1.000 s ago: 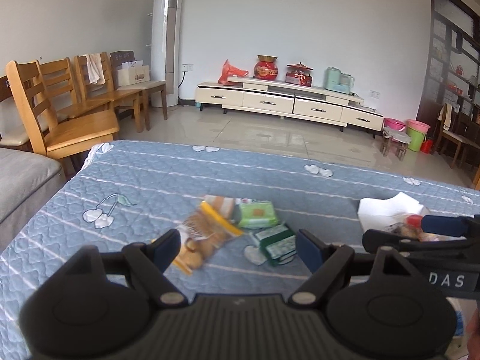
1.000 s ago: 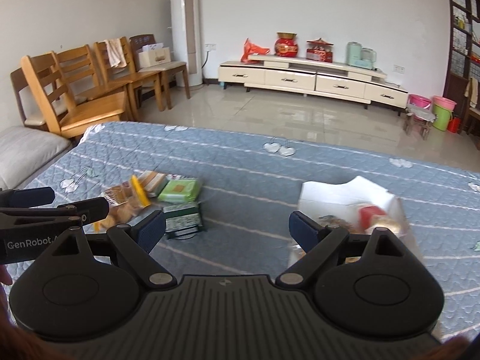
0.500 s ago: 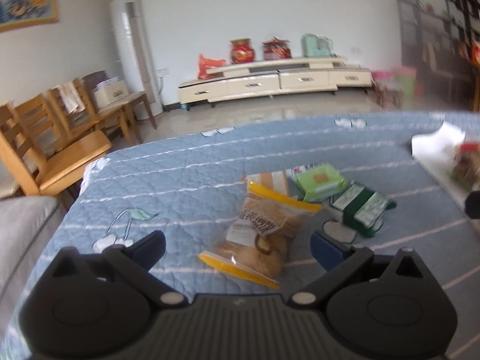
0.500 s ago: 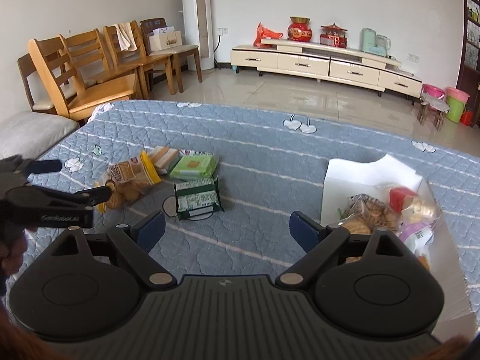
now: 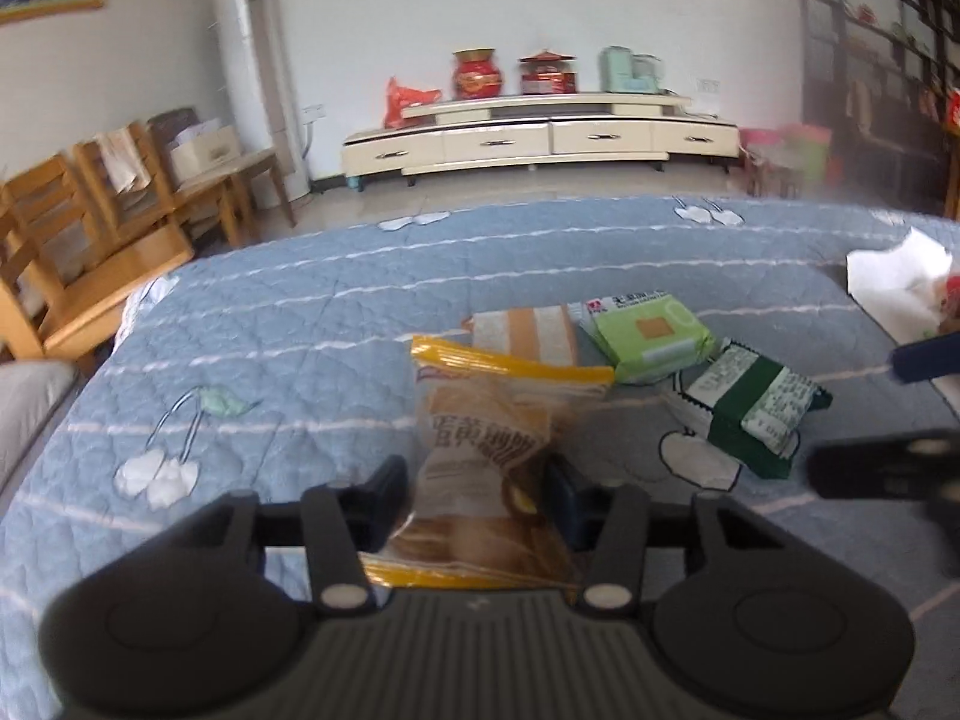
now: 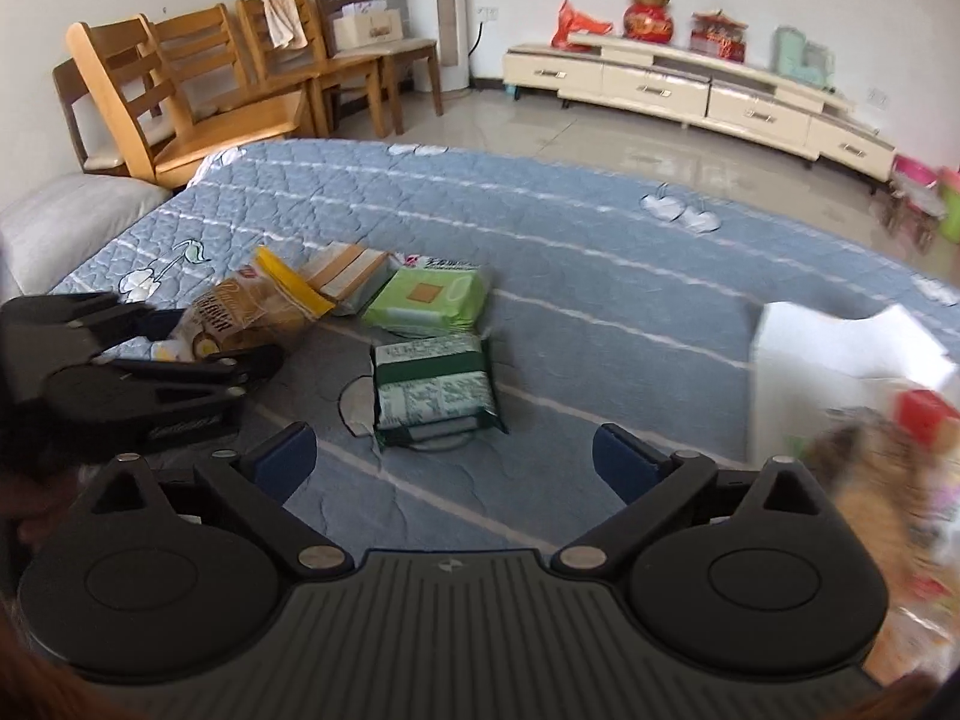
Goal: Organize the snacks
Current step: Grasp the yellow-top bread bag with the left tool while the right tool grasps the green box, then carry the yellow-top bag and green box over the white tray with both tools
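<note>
Blue quilt (image 5: 300, 324), left fingers (image 5: 393, 483) closing on cookie bag (image 5: 480, 450), right fingers (image 6: 288, 456) spread (empty)

bare quilt (image 6: 600, 276) centre; snack packets (image 6: 429, 300) left

I see soft, even daylight in both feeds, bright enough and without hard shadows. The tiled floor (image 6: 600, 138) carries a pale sheen below the TV cabinet (image 6: 708, 90), strongest in the right wrist view. Straight lines bow toward the corners, and dark vignetting cuts the top right of that view. On my left feed the chairs (image 5: 90, 252) at far left and the shelving (image 5: 870, 60) at far right smear with motion blur. On my right feed the white box (image 6: 840, 348) at near right is badly smeared, while the green packet (image 6: 432, 390) in the middle stays fairly sharp.
</note>
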A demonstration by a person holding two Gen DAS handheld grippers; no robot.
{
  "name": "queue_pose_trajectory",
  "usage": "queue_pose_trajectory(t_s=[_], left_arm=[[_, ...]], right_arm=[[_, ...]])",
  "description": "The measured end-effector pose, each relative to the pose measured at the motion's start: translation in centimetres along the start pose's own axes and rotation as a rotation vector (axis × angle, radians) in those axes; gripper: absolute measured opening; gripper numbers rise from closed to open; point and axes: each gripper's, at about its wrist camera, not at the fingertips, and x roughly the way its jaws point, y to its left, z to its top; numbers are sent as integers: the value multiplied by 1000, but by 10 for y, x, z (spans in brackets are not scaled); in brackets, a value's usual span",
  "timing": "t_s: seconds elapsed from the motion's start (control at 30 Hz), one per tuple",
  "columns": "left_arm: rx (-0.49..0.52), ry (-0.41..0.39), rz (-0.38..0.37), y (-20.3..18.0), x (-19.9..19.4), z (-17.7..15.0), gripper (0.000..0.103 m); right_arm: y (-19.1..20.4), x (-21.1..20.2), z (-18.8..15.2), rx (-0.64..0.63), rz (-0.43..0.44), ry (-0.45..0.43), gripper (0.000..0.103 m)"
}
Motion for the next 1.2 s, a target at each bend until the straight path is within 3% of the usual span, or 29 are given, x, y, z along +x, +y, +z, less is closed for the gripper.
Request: queue_pose_trajectory(t_s=[0.27, 0.33, 0.37, 0.53, 0.93, 1.2], left_arm=[[-127, 16, 88, 10, -30, -9, 47], [-131, 9, 112, 6, -35, -9, 47], [-132, 5, 121, 5, -38, -10, 47], [-202, -15, 115, 2, -59, -6, 47], [-276, -39, 157, -21, -122, -10, 47], [-265, -63, 166, -38, -161, -15, 47]], right_arm=[[5, 48, 15, 5, -13, 43, 103], [9, 50, 16, -15, -32, 36, 73], [13, 48, 17, -25, -36, 28, 65], [16, 22, 10, -11, -46, -9, 64], [13, -91, -29, 15, -71, -131, 64], [-3, -143, -46, 30, -93, -165, 65]])
